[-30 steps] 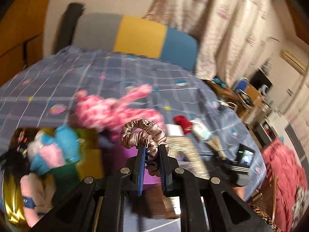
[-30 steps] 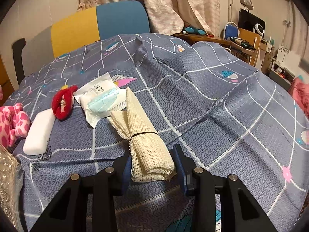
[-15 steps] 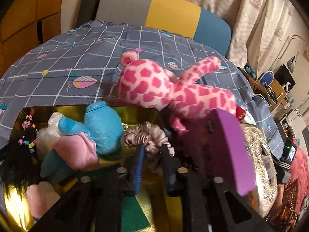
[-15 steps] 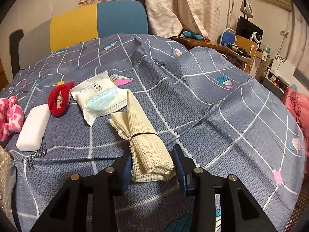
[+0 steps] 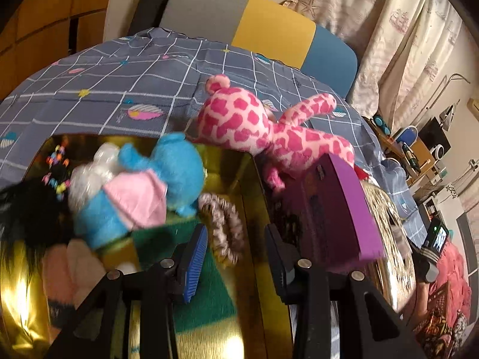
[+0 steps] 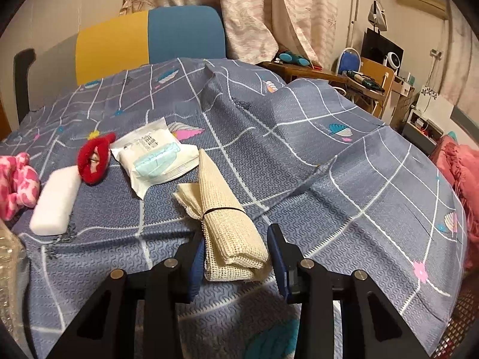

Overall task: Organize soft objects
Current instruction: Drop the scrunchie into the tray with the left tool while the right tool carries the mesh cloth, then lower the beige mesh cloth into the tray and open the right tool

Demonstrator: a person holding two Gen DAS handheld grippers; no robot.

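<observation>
My left gripper (image 5: 236, 254) hangs over the gold box (image 5: 230, 173), its jaws opening. The beige satin scrunchie (image 5: 221, 230) lies loose between the fingers on the box floor, with the pads clear of it. A blue and pink plush (image 5: 143, 191) lies in the box just left of it. A pink spotted plush (image 5: 269, 125) rests on the box's far edge. In the right wrist view my right gripper (image 6: 236, 266) is shut on the near end of a rolled cream mesh cloth (image 6: 230, 233), which lies on the bedspread (image 6: 329, 179).
A purple box (image 5: 338, 209) stands close to the right of my left gripper. Black hair (image 5: 24, 209) and green cloth (image 5: 179, 284) are also in the gold box. A white foam block (image 6: 55, 200), red plush lips (image 6: 94, 157) and a mask packet (image 6: 155, 155) lie left of the mesh cloth.
My left gripper came down from above the bed into the gold box, opened its jaws and let go of the scrunchie. The right gripper kept still on the mesh cloth.
</observation>
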